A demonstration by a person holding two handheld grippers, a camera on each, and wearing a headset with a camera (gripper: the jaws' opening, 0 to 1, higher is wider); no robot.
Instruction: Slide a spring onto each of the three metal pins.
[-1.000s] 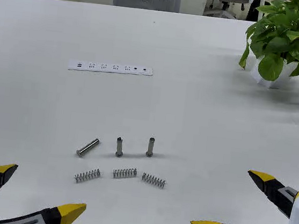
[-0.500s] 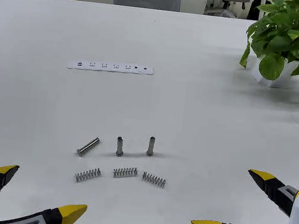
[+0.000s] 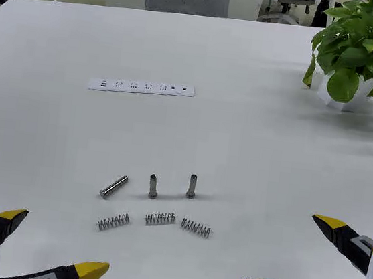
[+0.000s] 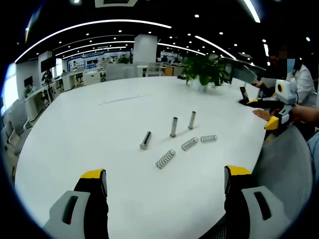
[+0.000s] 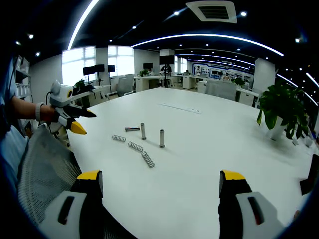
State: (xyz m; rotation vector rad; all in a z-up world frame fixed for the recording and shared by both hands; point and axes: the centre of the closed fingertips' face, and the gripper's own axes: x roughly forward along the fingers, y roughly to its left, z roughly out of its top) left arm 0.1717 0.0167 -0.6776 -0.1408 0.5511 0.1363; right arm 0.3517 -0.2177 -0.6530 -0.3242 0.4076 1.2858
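Note:
Three metal pins rest mid-table: one pin (image 3: 113, 186) lies on its side at the left, a second pin (image 3: 153, 185) and a third pin (image 3: 192, 186) stand upright. In front of them lie three springs in a row: left spring (image 3: 114, 222), middle spring (image 3: 160, 219), right spring (image 3: 196, 228). My left gripper (image 3: 53, 244) is open at the lower left edge, my right gripper (image 3: 297, 258) open at the lower right; both are empty and well short of the parts. The pins (image 4: 174, 127) and springs (image 4: 189, 143) lie ahead between the left jaws; the right gripper view has them too, pins (image 5: 143, 131) and springs (image 5: 135, 146).
A white power strip (image 3: 141, 86) lies flat farther back on the white table (image 3: 252, 154). A potted green plant (image 3: 362, 48) stands at the far right. A mesh chair back (image 5: 40, 169) is near the table's edge in the right gripper view.
The head camera has tilted a little, so the whole scene sits slightly lower and to the right. Pins, springs and both grippers have stayed where they were.

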